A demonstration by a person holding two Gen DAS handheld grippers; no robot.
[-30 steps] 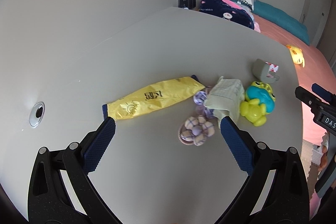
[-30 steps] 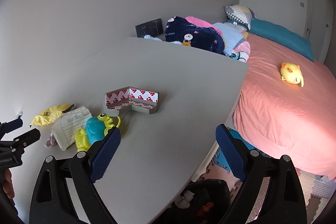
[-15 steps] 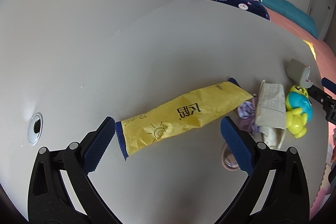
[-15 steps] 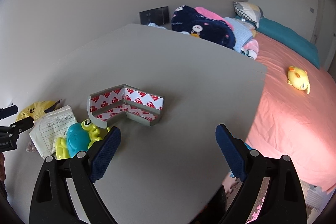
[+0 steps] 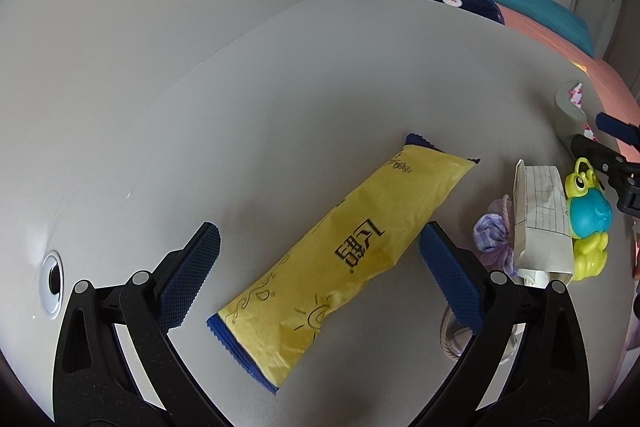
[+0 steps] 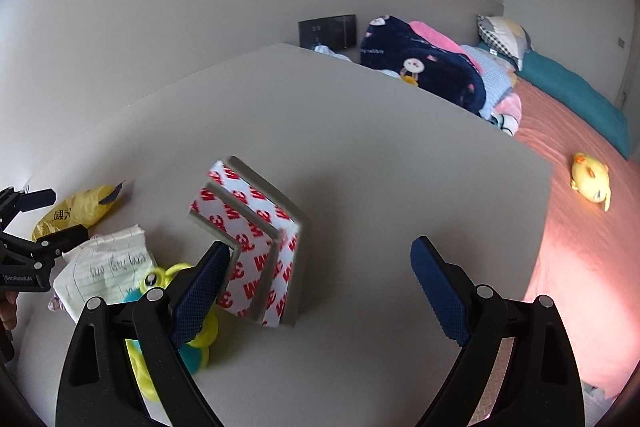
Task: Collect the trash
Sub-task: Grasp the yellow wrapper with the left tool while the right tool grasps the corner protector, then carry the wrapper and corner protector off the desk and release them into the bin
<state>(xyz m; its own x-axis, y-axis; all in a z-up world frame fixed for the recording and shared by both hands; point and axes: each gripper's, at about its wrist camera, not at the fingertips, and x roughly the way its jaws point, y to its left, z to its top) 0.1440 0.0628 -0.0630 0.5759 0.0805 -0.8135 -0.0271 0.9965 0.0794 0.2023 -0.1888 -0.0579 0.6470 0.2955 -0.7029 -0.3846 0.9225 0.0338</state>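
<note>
A long, flat yellow plastic snack wrapper with blue crimped ends lies diagonally on a pale grey table, its lower half between the spread blue-padded fingers of the left gripper, which hovers over it with jaws wide and nothing pressed. Just beside the wrapper's right side sit a crumpled sheet of lined paper, a small lilac fabric piece and a yellow and turquoise plastic frog toy. Farther right, a grey L-shaped corner guard lined with red-and-white adhesive backing rests on the table in front of the right gripper, whose jaws are also wide apart and empty; its left pad sits close to the guard's edge. The step in hand appears to be lowering both grippers onto their pieces of trash. To do it well, the left gripper should probably descend until both pads bracket the wrapper across its narrow width, then close gently so the thin film bunches rather than slides away, keeping clear of the toy. Beyond the table lies a bed with a salmon-pink cover.
</note>
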